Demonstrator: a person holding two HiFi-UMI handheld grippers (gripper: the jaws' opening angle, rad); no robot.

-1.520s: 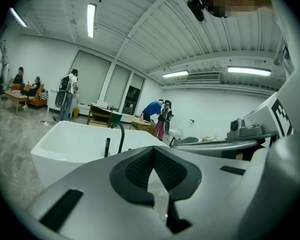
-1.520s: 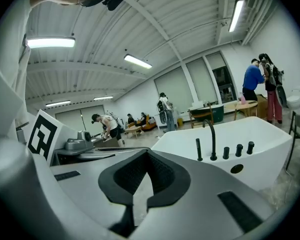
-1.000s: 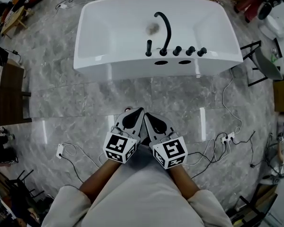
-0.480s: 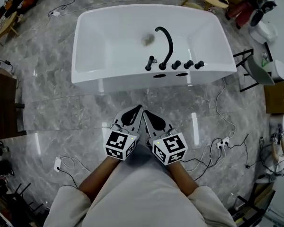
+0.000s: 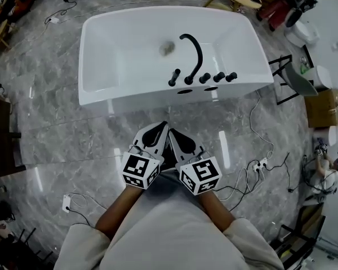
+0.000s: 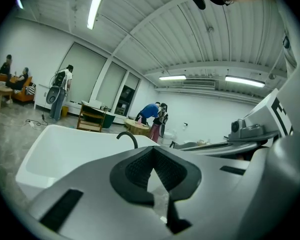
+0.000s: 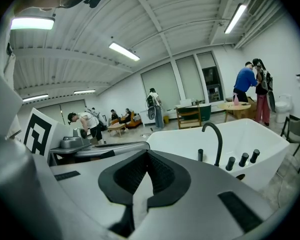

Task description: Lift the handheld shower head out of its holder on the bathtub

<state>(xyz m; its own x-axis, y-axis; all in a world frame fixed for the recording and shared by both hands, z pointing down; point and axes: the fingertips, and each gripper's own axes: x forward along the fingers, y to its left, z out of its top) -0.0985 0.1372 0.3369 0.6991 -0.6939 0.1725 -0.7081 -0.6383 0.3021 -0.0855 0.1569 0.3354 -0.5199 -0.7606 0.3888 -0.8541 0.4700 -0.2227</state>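
White bathtub, black handheld shower head upright on its rim (beside the curved spout), left gripper and right gripper well apart from it, both clenched, empty.

The head view looks steeply down from above the person onto the grey floor. The white bathtub lies far, and the left gripper and right gripper sit near, at lower centre. The two gripper views sit low, side by side, and look almost level along their own jaws towards the tub, well apart from it. All three views share the tub and its black curved faucet.
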